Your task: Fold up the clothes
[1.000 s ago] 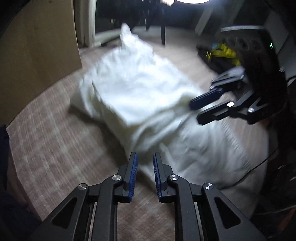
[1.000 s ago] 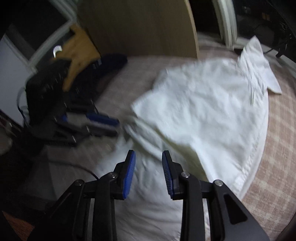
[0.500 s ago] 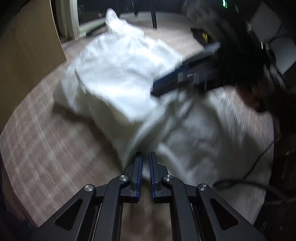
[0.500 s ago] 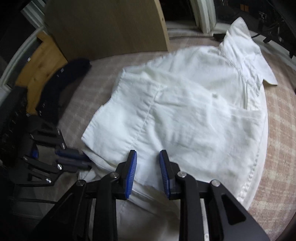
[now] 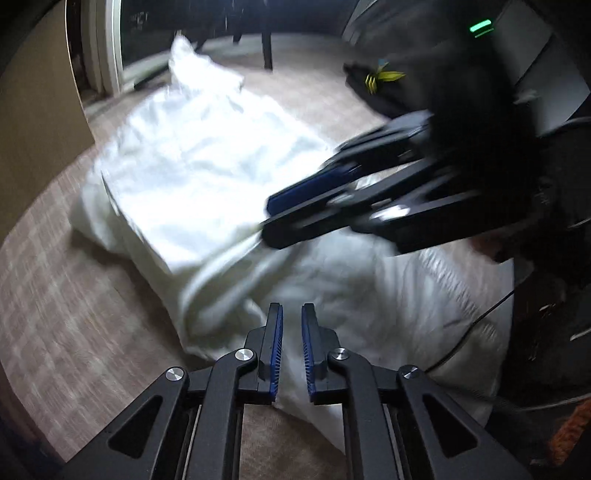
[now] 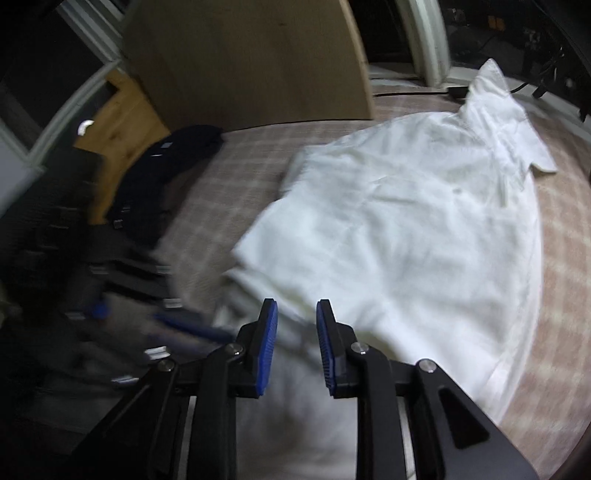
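A crumpled white cotton shirt point(image 6: 406, 229) lies partly folded on the pink checked bedcover point(image 6: 561, 258). Over its near edge, the left gripper point(image 5: 291, 314) is opening, its narrow gap empty; the right gripper point(image 6: 295, 310), beside it, stands slightly apart, gripping nothing.

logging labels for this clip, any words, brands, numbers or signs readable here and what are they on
No text can be read in either view.
Dark garment: small pale patches that may be labels, too blurred to read.
Green light on the dark device above the right tongs: a plain bar, no characters.
White shirt: no print visible.
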`<state>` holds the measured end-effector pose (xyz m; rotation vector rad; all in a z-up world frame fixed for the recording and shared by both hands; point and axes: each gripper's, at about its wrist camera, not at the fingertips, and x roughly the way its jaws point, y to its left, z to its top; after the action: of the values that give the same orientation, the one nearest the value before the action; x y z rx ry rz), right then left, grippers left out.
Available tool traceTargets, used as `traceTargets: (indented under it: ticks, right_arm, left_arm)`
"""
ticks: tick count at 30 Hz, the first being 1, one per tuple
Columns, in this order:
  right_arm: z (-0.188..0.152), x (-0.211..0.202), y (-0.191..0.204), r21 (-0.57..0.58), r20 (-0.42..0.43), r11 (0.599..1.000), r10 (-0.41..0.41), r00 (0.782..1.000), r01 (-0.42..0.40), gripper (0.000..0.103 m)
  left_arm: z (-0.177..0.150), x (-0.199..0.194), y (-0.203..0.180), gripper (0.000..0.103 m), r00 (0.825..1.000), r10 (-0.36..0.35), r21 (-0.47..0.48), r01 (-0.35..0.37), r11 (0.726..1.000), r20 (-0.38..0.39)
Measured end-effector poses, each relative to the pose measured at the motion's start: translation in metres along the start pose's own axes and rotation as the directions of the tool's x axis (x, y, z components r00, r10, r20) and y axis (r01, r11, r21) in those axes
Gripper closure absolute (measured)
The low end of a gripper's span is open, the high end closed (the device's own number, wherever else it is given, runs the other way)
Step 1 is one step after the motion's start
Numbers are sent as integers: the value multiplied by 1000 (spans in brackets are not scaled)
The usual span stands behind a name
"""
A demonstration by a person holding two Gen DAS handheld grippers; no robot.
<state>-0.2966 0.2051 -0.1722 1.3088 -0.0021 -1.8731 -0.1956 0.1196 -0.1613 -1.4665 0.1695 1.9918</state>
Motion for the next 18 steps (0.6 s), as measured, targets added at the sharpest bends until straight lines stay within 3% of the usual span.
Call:
traceTargets:
  ticks: [4, 8, 12, 18]
  right_arm:
    - [-9, 16, 17, -71, -28, 997, -5, 1000, 3, 90]
    - [-9, 34, 21, -74, -54, 997, 6, 999, -10, 91]
    - [-9, 40, 23, -108, -63, 993, -42, 997, 35, 91]
    - [-8, 40, 23, -89, -61, 995, -42, 997, 36, 91]
  left_arm:
    - [-13, -9, 10, 94, 1000, 3, -54, -2, 999, 18]
    - [-14, -17, 17, 94, 999, 20, -69, -18, 997, 32]
    - [-23, -31, 22, 89, 997, 36, -89, -30, 996, 63]
    - [-9, -3, 38, 89, 997, 76, -143, -72, 987, 20]
